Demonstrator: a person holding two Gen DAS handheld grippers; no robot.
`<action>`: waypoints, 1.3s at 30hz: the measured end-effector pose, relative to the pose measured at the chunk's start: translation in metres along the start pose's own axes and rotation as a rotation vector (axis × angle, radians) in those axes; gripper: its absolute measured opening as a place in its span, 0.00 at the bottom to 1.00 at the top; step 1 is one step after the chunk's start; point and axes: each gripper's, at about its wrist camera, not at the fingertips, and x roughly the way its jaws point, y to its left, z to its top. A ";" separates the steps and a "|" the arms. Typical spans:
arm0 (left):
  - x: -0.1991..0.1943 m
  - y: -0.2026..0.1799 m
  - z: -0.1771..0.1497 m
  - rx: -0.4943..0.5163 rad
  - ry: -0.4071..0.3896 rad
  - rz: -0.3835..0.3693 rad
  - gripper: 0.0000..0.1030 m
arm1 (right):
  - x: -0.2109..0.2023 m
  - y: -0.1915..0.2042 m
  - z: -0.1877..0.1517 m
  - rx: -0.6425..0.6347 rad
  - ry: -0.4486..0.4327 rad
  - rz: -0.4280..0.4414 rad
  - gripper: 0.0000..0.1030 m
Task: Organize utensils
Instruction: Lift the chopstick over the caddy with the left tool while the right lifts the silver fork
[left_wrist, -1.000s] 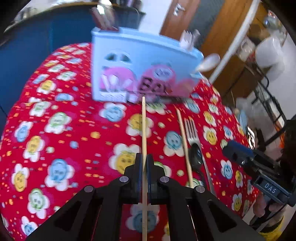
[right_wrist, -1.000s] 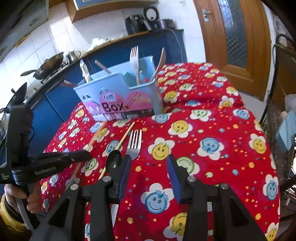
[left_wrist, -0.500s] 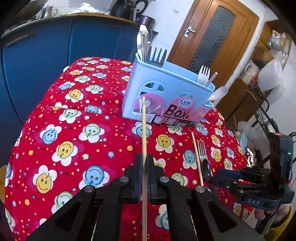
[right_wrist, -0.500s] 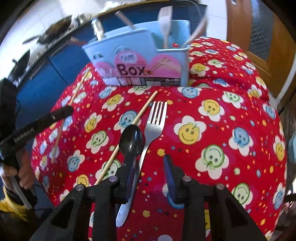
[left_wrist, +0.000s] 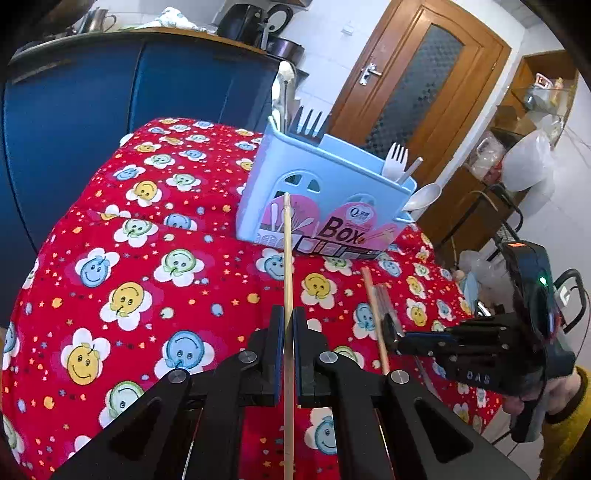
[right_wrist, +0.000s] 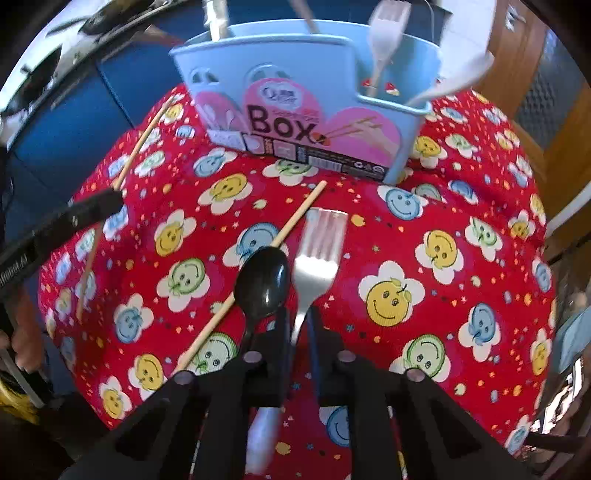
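A ribbed red cloth (right_wrist: 461, 221) printed with smiley flowers covers the table — on it a matt metal fork (right_wrist: 319, 254), a glossy black plastic spoon (right_wrist: 263, 282) and a pale wooden chopstick (right_wrist: 291, 223), before a smooth light-blue plastic holder (right_wrist: 295, 59) with a paper label.

Black left gripper (left_wrist: 288, 334), blue pads, silver screws.

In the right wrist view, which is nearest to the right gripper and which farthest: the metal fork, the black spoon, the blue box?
From the right gripper:
1. Metal fork, its neck between the fingers.
2. Black spoon, just left.
3. Blue box, far end of the table.
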 end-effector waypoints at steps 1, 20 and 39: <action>-0.001 -0.001 0.000 -0.001 -0.006 -0.007 0.04 | 0.000 -0.006 0.000 0.031 -0.008 0.027 0.06; -0.031 -0.022 0.028 0.016 -0.206 -0.060 0.04 | -0.072 -0.028 -0.033 0.211 -0.582 0.217 0.06; -0.030 -0.060 0.105 0.068 -0.516 -0.033 0.04 | -0.117 -0.029 0.009 0.146 -0.833 0.158 0.06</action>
